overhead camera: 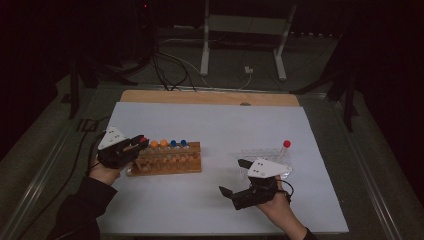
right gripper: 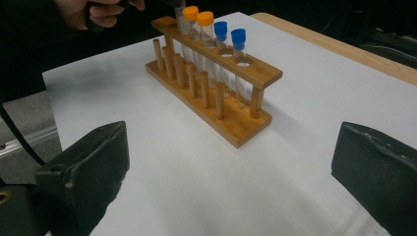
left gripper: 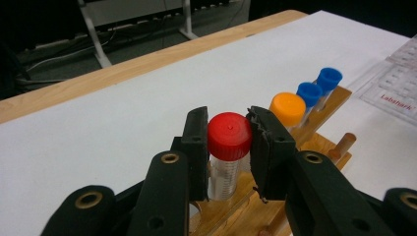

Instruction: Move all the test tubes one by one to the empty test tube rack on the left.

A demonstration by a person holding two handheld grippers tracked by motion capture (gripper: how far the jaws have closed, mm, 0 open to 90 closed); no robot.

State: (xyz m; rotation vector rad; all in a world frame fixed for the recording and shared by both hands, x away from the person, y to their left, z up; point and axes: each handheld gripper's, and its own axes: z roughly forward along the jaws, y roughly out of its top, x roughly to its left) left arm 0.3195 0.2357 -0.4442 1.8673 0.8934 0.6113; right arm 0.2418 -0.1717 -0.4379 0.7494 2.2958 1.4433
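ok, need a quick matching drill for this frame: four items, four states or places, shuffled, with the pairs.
Items:
1. left gripper
2. right gripper
3. red-capped tube
4. clear plastic rack

States or places:
A. jaws wide apart over bare white sheet
B. at the end of the wooden rack, beside the orange caps
C. shut on a tube just below its cap
D. right side of the table, holding one red-capped tube

Pairs: 1-C, 2-A, 3-B, 4-D
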